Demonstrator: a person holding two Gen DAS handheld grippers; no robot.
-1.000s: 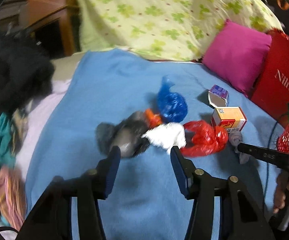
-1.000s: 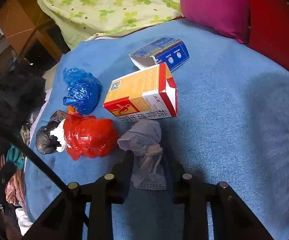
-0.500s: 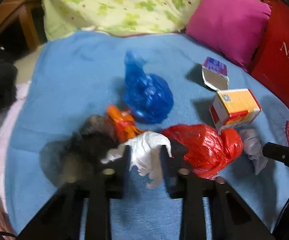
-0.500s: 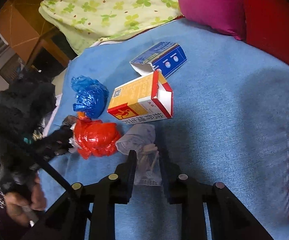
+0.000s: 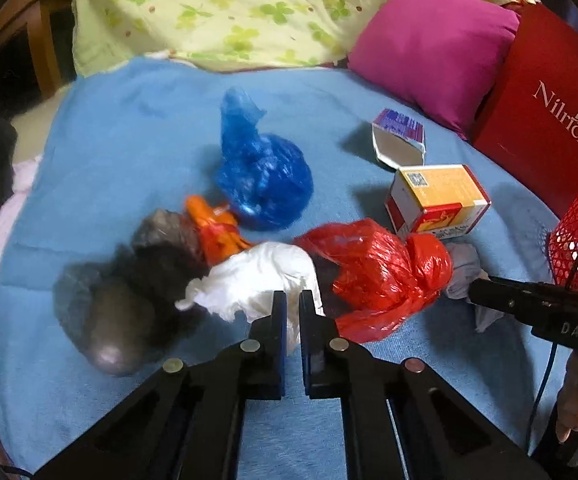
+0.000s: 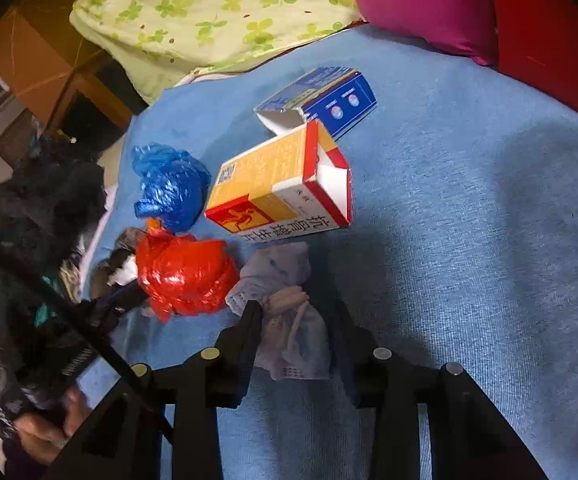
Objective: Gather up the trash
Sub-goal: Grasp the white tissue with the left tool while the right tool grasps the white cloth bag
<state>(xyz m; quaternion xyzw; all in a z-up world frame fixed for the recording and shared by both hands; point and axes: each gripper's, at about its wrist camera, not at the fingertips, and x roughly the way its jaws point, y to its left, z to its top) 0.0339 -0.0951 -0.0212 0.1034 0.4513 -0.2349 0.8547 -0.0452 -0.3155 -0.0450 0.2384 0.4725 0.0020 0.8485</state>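
**White tissue pinched, grey mask let go**

Blue blanket (image 5: 129,152) carries the litter. The left gripper (image 5: 293,312) is clamped on the white tissue (image 5: 257,276), between the dark bag (image 5: 113,320) and red bag (image 5: 373,272). Farther right, the right gripper (image 6: 295,320) is opening around the grey mask (image 6: 289,320), just near of the yellow box (image 6: 273,184).

Trash pile (image 5: 329,264) crowds blanket centre; bare blanket (image 6: 469,240) right of boxes (image 6: 285,184).
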